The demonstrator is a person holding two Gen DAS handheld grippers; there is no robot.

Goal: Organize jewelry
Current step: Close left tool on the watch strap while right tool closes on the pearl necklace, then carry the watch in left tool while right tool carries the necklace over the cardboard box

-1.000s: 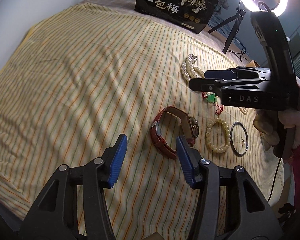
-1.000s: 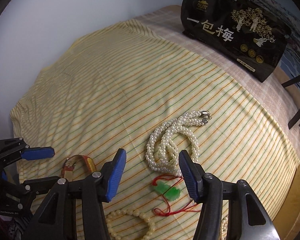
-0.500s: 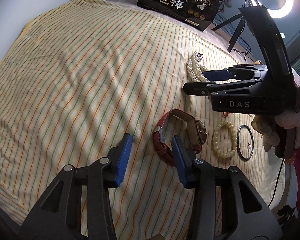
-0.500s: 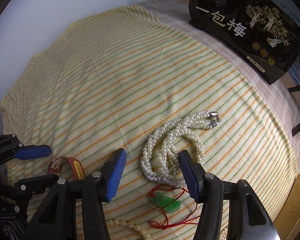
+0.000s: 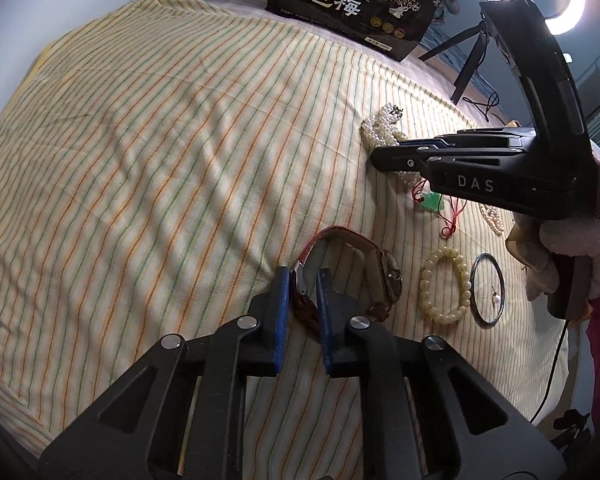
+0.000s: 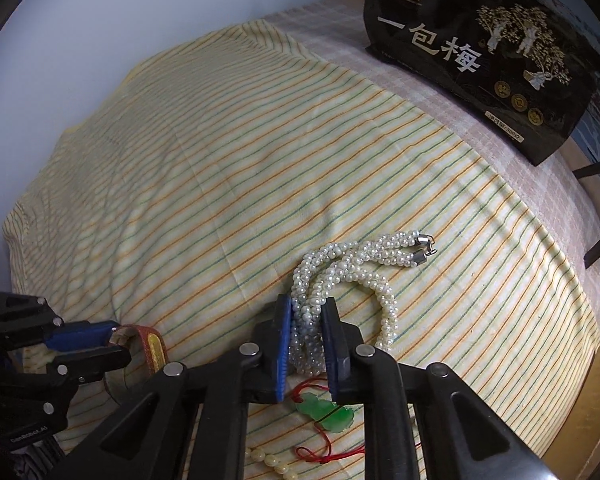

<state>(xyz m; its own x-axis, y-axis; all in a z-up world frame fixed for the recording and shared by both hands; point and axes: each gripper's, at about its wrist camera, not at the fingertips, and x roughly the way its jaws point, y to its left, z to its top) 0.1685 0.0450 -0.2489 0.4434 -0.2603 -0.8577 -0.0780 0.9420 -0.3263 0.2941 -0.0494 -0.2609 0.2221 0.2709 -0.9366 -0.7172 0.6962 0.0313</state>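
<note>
A wristwatch with a red-brown strap (image 5: 364,276) lies on the striped cloth (image 5: 160,140). My left gripper (image 5: 303,280) is shut on the watch strap near its buckle. A twisted white pearl necklace (image 6: 352,276) lies further back. My right gripper (image 6: 306,312) is shut on the pearl strands; it also shows in the left wrist view (image 5: 396,156). A green jade pendant on red cord (image 6: 326,410) lies just under the right gripper. A cream bead bracelet (image 5: 444,284) and a thin dark bangle (image 5: 487,288) lie right of the watch.
A black snack bag with Chinese lettering (image 6: 484,52) stands at the back of the bed. A ring light on a tripod (image 5: 556,4) is at the far right. The wooden bed edge (image 6: 596,408) is on the right. A small pearl string (image 5: 490,216) lies by the right gripper.
Both grippers moved forward and closed: the left one onto the watch strap, the right one onto the pearl necklace. Both were open before.
</note>
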